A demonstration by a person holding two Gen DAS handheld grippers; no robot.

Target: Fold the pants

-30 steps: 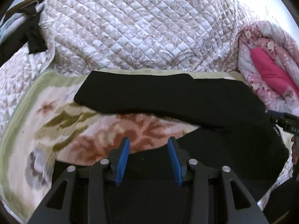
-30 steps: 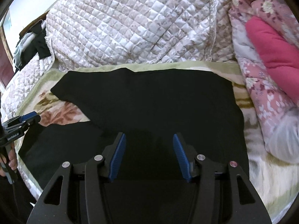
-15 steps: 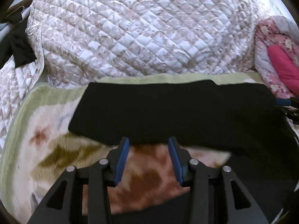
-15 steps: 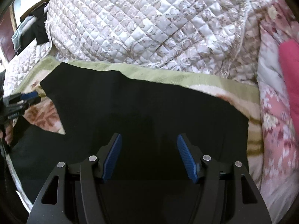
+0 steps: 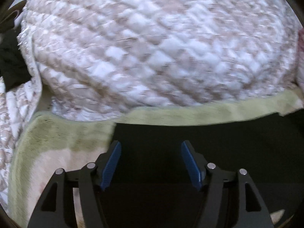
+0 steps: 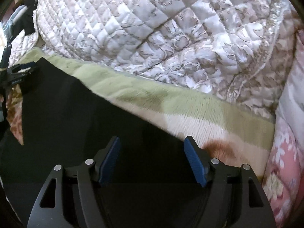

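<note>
Black pants (image 5: 209,142) lie flat on a green-edged floral blanket (image 5: 57,138). My left gripper (image 5: 150,146) hovers over the far left corner of the pants, its blue pads (image 5: 112,163) apart and still opening, with only flat cloth under them. In the right wrist view the pants (image 6: 76,123) fill the lower left. My right gripper (image 6: 152,142) hangs over their far right edge, jaws opening, nothing pinched between the pads (image 6: 193,161). The left gripper (image 6: 19,72) shows at the left edge there.
A big quilted white-and-beige cover (image 5: 152,47) is heaped just behind the blanket. A pink floral quilt (image 6: 286,152) lies at the right. Dark clothes (image 5: 11,64) hang at the far left.
Both grippers have moved forward over the pants to their far edge and dipped lower. Their jaws have spread wider. The quilted cover now fills most of both views.
</note>
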